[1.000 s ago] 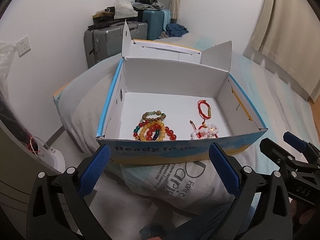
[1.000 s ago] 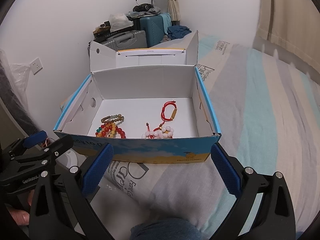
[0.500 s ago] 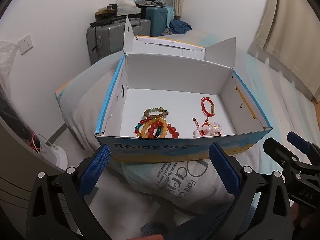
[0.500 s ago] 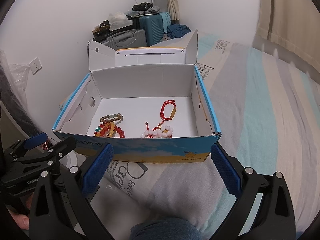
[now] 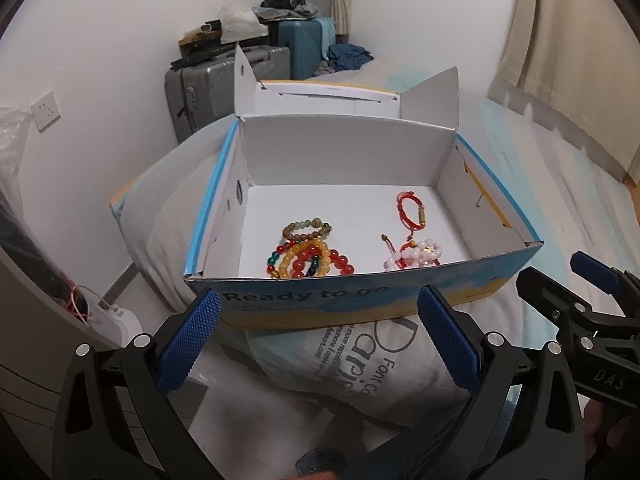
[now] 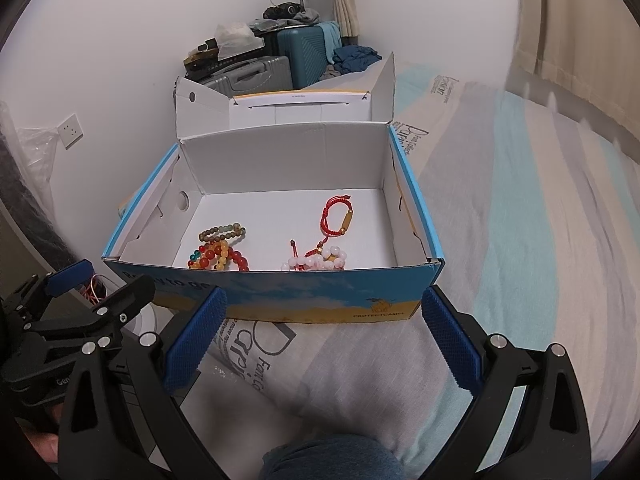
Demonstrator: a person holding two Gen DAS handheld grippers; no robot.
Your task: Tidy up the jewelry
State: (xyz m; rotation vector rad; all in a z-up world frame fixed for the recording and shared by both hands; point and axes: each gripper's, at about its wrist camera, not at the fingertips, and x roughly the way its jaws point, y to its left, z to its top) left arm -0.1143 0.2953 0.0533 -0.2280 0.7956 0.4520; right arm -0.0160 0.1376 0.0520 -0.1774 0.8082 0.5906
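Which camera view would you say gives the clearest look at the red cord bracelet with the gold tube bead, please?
The right wrist view: the red cord bracelet lies fully visible on the box floor, loop and gold bead distinct. The left wrist view shows it too, complete but farther right, nearer the box wall.

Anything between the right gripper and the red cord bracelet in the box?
Yes: the box's near wall stands between the right gripper and the red cord bracelet; the pink bead bracelet lies just before it.
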